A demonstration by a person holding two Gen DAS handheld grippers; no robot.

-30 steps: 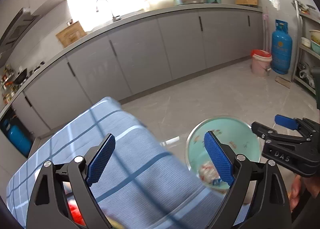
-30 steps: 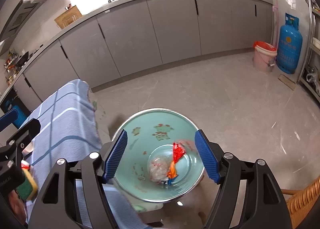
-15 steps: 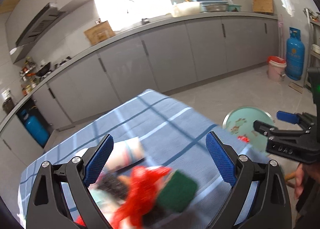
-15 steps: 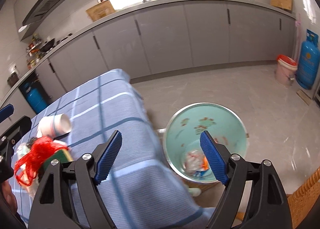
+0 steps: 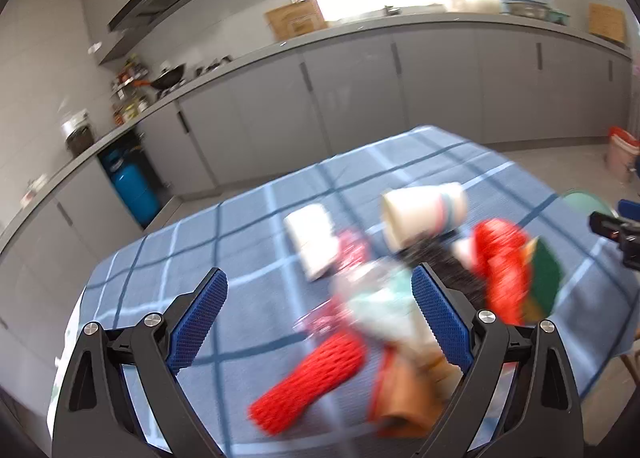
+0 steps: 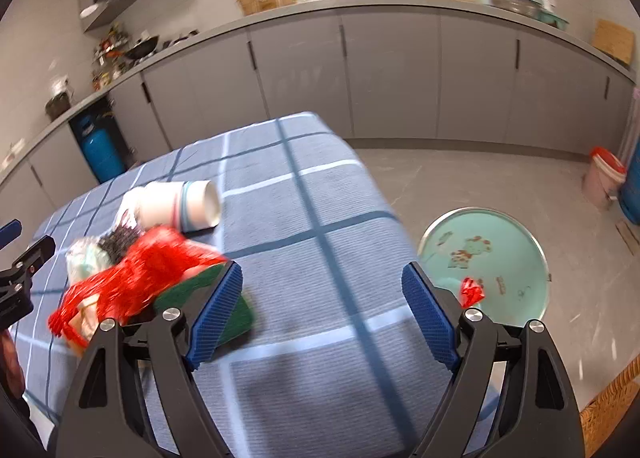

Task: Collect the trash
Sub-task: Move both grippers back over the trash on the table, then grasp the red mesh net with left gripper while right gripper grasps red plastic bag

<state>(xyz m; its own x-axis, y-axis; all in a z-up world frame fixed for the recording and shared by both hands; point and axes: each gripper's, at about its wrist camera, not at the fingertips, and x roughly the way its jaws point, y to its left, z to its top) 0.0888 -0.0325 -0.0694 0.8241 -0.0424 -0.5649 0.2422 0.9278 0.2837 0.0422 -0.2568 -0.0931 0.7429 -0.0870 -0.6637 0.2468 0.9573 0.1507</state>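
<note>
Both grippers, left (image 5: 318, 318) and right (image 6: 322, 312), jaws apart and empty, had been swung from the bin (image 6: 486, 258) back to the worktop (image 6: 304, 218) litter (image 5: 384, 298), next pickup judged imminent.

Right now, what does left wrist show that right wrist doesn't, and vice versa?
Left wrist only: a red foam net sleeve and a flat white packet lying on the tablecloth, both blurred.

Right wrist only: most of the mint-green trash bin on the floor beside the table, red scrap inside; the left view catches only its rim.

Both: blue checked tablecloth, tipped white paper cup, red mesh bag, green scouring pad. Left gripper and right gripper both open, empty.
</note>
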